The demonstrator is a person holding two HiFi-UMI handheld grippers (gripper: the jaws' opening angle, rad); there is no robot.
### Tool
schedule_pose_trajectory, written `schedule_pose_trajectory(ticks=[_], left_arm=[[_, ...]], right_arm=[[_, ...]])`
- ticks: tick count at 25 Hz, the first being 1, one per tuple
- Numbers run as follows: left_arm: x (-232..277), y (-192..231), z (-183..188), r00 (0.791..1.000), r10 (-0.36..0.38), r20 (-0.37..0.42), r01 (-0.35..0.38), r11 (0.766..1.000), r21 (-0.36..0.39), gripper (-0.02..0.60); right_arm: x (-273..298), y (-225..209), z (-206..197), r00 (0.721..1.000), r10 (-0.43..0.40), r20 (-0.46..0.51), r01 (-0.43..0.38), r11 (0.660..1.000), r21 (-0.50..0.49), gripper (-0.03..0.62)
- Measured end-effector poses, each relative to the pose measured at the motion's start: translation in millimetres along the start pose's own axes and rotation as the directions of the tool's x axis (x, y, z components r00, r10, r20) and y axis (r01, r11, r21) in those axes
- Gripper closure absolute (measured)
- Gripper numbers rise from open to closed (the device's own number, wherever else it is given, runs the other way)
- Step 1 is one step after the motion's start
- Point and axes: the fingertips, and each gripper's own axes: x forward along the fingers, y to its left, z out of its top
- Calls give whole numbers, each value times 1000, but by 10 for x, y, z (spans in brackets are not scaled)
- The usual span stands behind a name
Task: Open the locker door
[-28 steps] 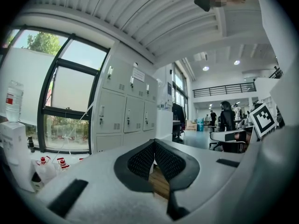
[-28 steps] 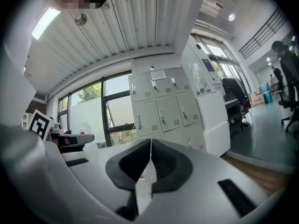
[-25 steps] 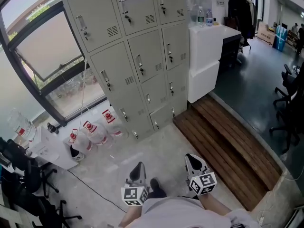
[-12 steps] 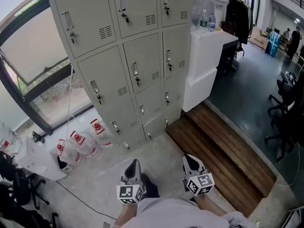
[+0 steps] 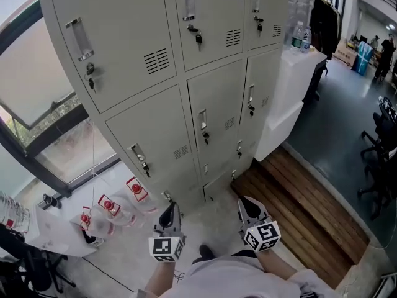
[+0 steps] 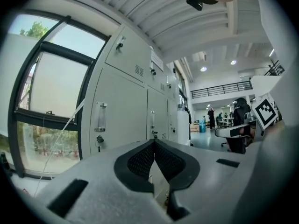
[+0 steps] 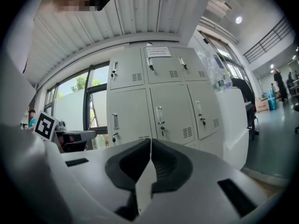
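Observation:
A grey metal locker block (image 5: 155,98) fills the upper head view, its doors shut, each with a handle and a key. The middle door (image 5: 217,113) has its handle (image 5: 203,121) on its left side. Both grippers are low in that view, well short of the lockers and apart from them. My left gripper (image 5: 169,208) is shut with nothing between its pads. My right gripper (image 5: 247,205) is shut and empty too. In the left gripper view the left gripper (image 6: 154,143) points at the lockers (image 6: 121,120). The right gripper (image 7: 150,141) faces the locker doors (image 7: 163,111).
A white counter (image 5: 291,85) with bottles (image 5: 299,36) stands right of the lockers. A wooden platform (image 5: 304,210) lies on the floor at the right. Water jugs with red caps (image 5: 108,207) sit at the lockers' left foot, below a window (image 5: 37,123). Office chairs (image 5: 381,148) are far right.
The lockers have come much nearer and larger in the head view. Both grippers have stayed low, shut and empty, with the left one shifted slightly forward.

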Motion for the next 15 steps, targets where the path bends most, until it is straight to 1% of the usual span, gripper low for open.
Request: schedule_pose_trajectory(ticks=[3, 7, 11, 15], left_arm=[[275, 124, 69, 1000, 0, -1, 0, 1000, -4, 578], [530, 213, 33, 999, 20, -26, -21, 999, -27, 580], [660, 257, 47, 995, 86, -42, -88, 995, -44, 578], [737, 217, 117, 988, 148, -36, -149, 987, -54, 579]], right_arm=[[339, 7, 73, 1000, 22, 1, -22, 1000, -5, 580], [661, -42, 80, 997, 75, -9, -75, 997, 1, 579], [850, -154, 94, 990, 135, -35, -136, 991, -6, 580], [998, -299, 167, 980, 194, -49, -196, 980, -30, 579]])
